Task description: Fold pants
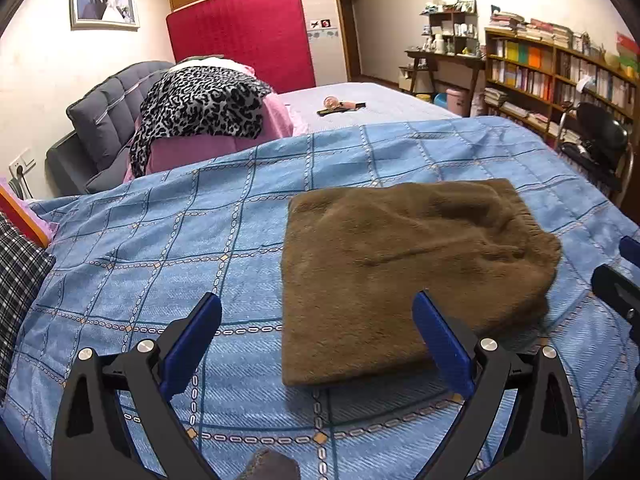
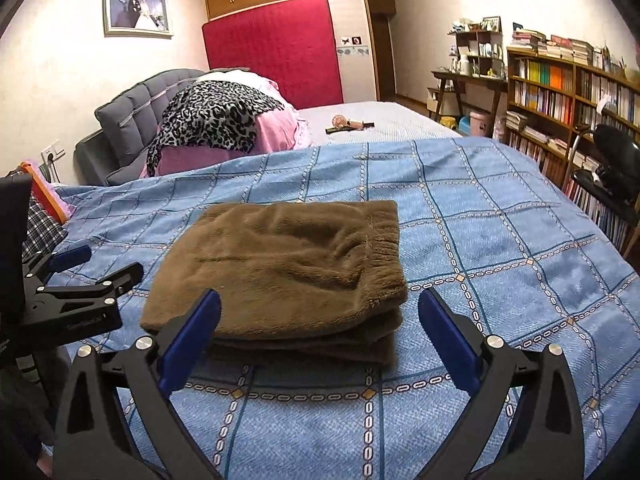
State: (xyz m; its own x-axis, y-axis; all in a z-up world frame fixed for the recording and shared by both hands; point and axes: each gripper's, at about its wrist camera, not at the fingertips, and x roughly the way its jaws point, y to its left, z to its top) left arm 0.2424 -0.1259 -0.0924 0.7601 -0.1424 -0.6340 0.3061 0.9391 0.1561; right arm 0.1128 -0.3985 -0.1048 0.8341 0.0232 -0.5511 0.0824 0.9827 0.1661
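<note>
Both grippers hover low over the blue checked bedspread, left gripper and right gripper with jaws spread, holding nothing. Between them the brown pants lie stacked in a compact rectangle. Folding looks finished; at most, square the edges.

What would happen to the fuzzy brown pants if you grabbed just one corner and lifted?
The brown pants look like soft fleece, so they would probably droop rather than stay flat. They lie in stacked layers, so the fold would likely fall open. The pile looks fuzzy, not slick, so it should hardly slide on the blue bedspread.
</note>
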